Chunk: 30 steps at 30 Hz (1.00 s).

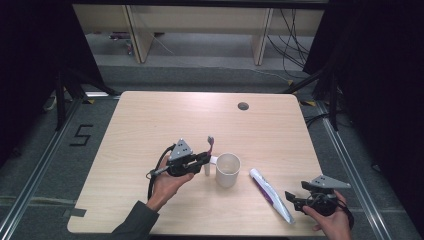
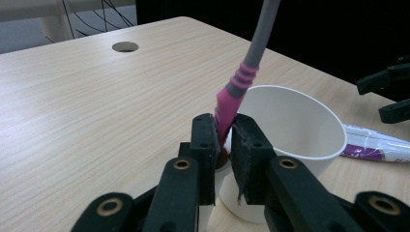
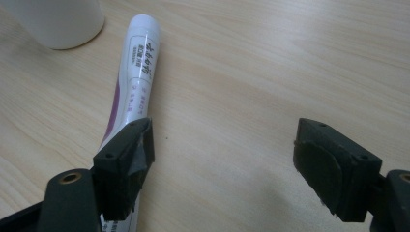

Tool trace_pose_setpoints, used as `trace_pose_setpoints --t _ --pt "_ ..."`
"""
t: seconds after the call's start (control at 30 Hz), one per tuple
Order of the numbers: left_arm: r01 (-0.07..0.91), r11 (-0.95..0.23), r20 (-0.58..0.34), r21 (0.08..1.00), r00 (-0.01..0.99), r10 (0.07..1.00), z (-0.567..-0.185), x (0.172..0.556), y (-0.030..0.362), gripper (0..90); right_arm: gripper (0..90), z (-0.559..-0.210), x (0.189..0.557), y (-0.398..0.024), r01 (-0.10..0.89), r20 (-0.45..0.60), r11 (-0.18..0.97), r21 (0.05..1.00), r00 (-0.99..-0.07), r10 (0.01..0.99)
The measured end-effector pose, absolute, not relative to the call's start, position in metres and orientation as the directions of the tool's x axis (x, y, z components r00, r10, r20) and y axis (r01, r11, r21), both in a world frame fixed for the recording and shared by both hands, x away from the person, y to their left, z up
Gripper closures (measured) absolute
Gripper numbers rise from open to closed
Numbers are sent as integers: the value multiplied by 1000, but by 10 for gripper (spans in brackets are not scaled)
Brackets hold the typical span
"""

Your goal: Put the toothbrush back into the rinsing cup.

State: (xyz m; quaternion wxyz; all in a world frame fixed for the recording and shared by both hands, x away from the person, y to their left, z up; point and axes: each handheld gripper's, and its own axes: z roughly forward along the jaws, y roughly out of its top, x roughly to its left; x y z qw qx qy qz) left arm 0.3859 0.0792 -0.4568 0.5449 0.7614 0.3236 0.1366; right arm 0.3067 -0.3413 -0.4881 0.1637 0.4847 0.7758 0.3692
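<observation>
My left gripper point(image 2: 223, 140) is clamped on the pink handle of the toothbrush point(image 2: 241, 82), which stands tilted, bristles up, just beside the white cup point(image 2: 300, 130) on the table point(image 1: 150, 125). My right gripper point(image 3: 225, 164) hangs spread wide over the table, one jaw above the toothpaste tube point(image 3: 138, 72) lying flat near the cup.

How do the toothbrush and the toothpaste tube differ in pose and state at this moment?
The toothbrush stands nearly upright, head up, while the toothpaste tube lies flat on the table. The toothbrush is clamped between the left gripper's jaws beside the white cup; the toothpaste tube is not gripped, with the right gripper open over its end. The toothbrush is pink and grey; the toothpaste tube is white with purple. Both are close to the cup.
</observation>
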Motion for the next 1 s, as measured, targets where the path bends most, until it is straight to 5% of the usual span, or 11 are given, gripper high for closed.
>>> trace_pose_setpoints --t 0.27,0.33,1.0 --pt "353 -191 -155 916 749 644 -454 385 82 731 235 -488 307 -341 632 102 257 732 -474 875" --pt "353 -180 -159 918 744 649 -452 384 83 646 235 -488 307 -342 620 90 263 739 -478 874" --pt "395 -226 -163 890 741 651 -447 352 98 378 235 -487 307 -342 632 111 242 736 -466 878"
